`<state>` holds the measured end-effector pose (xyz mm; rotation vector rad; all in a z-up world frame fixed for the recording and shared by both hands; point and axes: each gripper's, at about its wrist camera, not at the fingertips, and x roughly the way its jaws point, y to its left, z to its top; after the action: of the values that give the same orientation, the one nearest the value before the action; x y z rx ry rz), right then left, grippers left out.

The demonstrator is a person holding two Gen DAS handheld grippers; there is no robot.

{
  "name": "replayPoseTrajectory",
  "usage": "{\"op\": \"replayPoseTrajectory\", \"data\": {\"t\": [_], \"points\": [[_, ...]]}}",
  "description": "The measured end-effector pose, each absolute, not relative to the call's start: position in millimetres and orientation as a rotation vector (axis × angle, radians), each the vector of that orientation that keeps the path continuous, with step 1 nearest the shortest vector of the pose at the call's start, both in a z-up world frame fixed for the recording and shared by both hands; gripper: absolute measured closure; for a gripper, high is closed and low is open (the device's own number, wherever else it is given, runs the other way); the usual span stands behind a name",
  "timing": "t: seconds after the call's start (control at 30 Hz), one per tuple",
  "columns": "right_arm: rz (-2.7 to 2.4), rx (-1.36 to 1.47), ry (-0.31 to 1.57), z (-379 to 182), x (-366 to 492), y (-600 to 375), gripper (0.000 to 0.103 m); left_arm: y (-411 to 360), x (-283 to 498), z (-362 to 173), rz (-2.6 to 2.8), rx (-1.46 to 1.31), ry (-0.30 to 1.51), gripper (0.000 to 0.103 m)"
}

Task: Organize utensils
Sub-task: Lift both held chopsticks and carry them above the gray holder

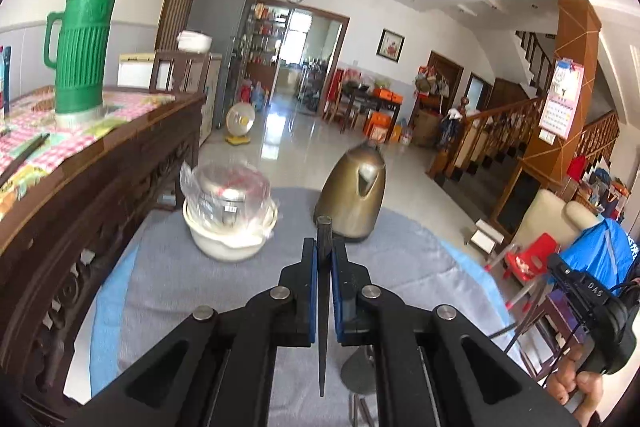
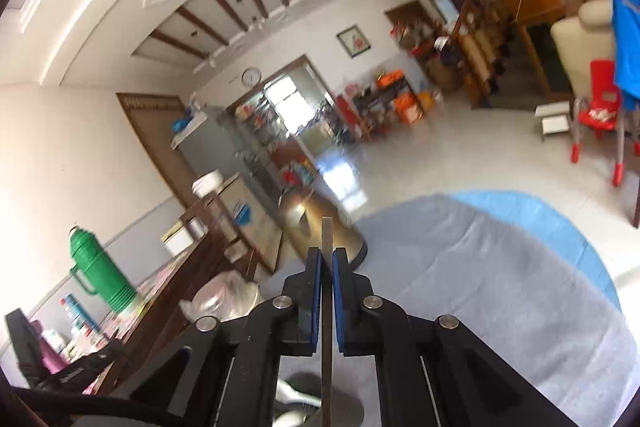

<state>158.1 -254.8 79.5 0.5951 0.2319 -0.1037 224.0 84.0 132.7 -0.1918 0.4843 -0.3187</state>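
My left gripper (image 1: pixel 324 251) is shut on a black chopstick (image 1: pixel 323 307) that runs upright between the blue pads, its blunt end above the fingertips and its tip pointing down. My right gripper (image 2: pixel 327 259) is shut on a thin metal utensil handle (image 2: pixel 327 307) held upright between its pads. Under the right gripper a grey holder (image 2: pixel 340 407) with white and dark utensil ends shows. In the left wrist view a grey round object (image 1: pixel 356 371) lies below the fingers. Both grippers are above a round table with a grey cloth (image 1: pixel 180 287).
A brass kettle (image 1: pixel 354 195) and a white bowl with a plastic-wrapped metal pot (image 1: pixel 230 215) stand at the table's far side. A dark wooden sideboard (image 1: pixel 80 187) with a green thermos (image 1: pixel 82 51) is at left. A red chair (image 2: pixel 600 115) stands on the floor.
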Motion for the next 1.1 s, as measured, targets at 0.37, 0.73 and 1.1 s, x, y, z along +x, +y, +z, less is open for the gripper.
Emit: {"op": "replayPoseTrajectory", "data": {"t": [0.37, 0.73, 1.1], "points": [[-0.275, 0.524, 0.004, 127, 159, -242, 0.097, 86, 216, 168, -0.365, -0.28, 0.329, 0.096], [-0.235, 0.472, -0.022, 130, 190, -206, 0.097, 69, 231, 144, -0.415, -0.309, 0.335, 0.096], [-0.1, 0.392, 0.105, 100, 214, -192, 0.097, 60, 237, 122, -0.457, -0.281, 0.389, 0.096]]}}
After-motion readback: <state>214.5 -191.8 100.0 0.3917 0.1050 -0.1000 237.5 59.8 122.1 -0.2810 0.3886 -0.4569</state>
